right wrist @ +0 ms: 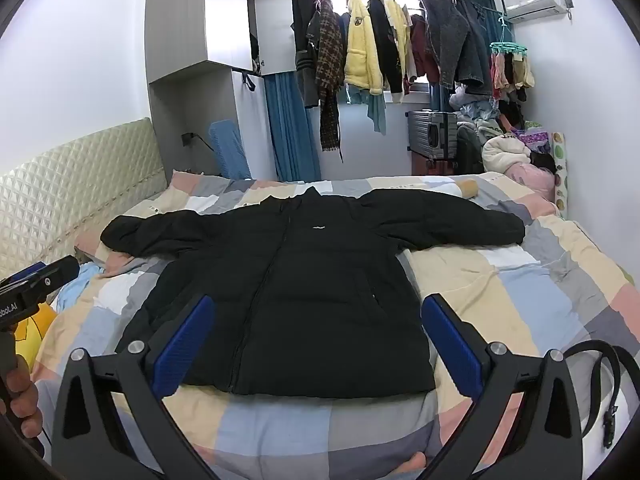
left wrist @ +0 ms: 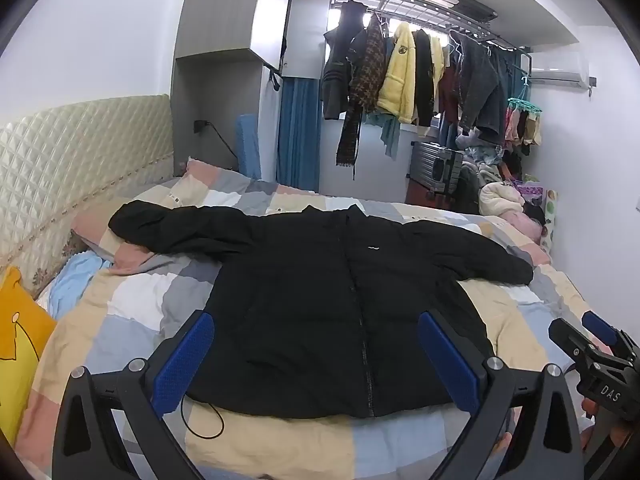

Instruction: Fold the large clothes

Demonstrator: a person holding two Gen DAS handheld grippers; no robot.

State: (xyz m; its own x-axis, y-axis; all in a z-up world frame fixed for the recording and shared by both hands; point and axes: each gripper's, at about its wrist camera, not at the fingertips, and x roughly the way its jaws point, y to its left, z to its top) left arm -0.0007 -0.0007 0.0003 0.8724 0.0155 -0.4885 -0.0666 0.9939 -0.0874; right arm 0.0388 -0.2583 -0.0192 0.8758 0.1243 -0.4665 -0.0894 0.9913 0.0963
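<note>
**A:** What is shown of the garment?

**B:** A black jacket (left wrist: pixel 328 304) is seen spread flat, front up, on a bed (left wrist: pixel 132 308) covered by a patchwork quilt. The zip is closed. Both sleeves are stretched outward toward the side edges of the bed, the collar toward the far edge, the hem toward the near edge.

**A:** How far along is the folding judged to be?

**B:** No fold is visible yet. The laying-out appears done; everything else, sleeves and body, is judged to remain.

**A:** Where are the grippers placed?

**B:** The left gripper (left wrist: pixel 316 356) is held above the near edge of the bed, its blue-padded fingers spread wide, nothing between them. Past those fingers, the lower half of the jacket is framed. The right gripper (right wrist: pixel 316 344) is held likewise, wide apart and empty, with the hem's right-hand part lying ahead of it. Neither is seen touching the fabric.

**A:** Anything else nearby?

**B:** A black belt (right wrist: pixel 608 380) is seen near the bed's near right corner, and a thin black cord (left wrist: pixel 204 420) lies just beside the hem.
</note>
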